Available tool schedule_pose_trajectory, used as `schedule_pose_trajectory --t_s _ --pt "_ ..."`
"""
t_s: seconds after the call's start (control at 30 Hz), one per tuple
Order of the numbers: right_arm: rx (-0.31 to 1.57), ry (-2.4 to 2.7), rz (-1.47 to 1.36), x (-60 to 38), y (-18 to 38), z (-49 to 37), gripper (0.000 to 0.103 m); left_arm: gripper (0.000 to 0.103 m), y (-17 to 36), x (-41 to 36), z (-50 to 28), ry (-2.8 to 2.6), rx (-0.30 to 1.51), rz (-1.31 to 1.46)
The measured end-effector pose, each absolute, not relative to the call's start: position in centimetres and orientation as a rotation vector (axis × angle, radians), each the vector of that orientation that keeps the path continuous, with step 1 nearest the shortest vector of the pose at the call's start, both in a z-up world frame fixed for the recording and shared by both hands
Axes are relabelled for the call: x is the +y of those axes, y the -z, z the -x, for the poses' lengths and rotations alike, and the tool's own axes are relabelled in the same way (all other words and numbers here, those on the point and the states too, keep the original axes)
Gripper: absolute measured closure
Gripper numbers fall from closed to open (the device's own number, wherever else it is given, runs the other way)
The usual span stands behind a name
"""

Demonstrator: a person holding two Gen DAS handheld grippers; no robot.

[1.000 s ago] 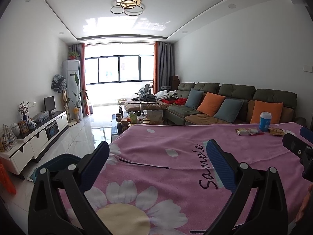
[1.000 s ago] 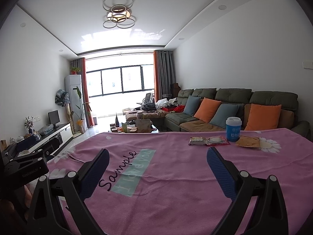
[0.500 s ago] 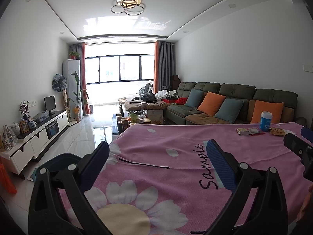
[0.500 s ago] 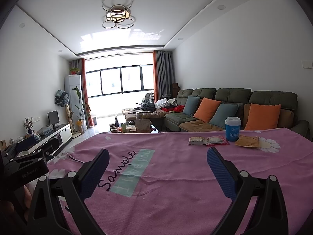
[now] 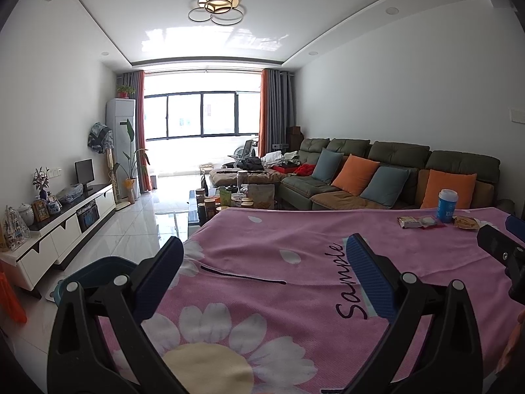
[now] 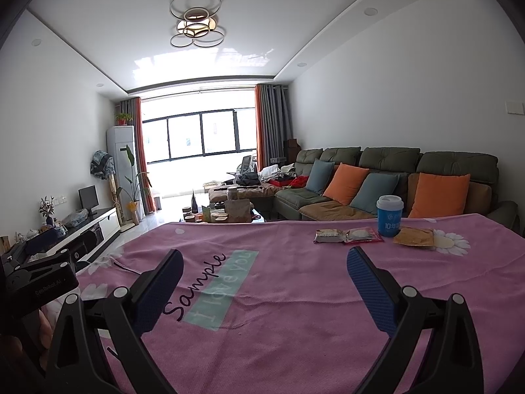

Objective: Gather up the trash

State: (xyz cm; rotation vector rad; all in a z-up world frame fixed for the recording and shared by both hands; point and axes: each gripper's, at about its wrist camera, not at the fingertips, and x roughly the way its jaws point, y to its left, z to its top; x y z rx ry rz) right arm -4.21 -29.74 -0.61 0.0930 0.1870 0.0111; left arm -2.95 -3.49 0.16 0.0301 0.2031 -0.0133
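Hovering both tongs over the pink cloth (image 6: 295, 295), nothing in either. My left gripper (image 5: 262, 262) is spread wide; bin (image 5: 98, 267) sits on the floor at its 9 o'clock. My right gripper (image 6: 264, 271) is spread too. Trash is at its 1 o'clock: wrappers (image 6: 347, 235), blue cup (image 6: 389, 215), brown packet (image 6: 414, 237), well apart from the tips. Judging this a reach step; next move means advancing right and straddling a wrapper.

Bare cloth (image 6: 279, 295) lies before cup (image 6: 388, 215) and wrappers (image 6: 347, 235).
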Motion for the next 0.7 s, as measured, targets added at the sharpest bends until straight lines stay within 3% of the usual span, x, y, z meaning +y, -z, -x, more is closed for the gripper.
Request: schedule_pose_trajectory --t_s 0.7 --pt "0.19 -0.009 -0.096 -29.76 0.52 4.14 0.007 0.006 -0.55 -3.51 2.58 0.014 0.201 -0.028"
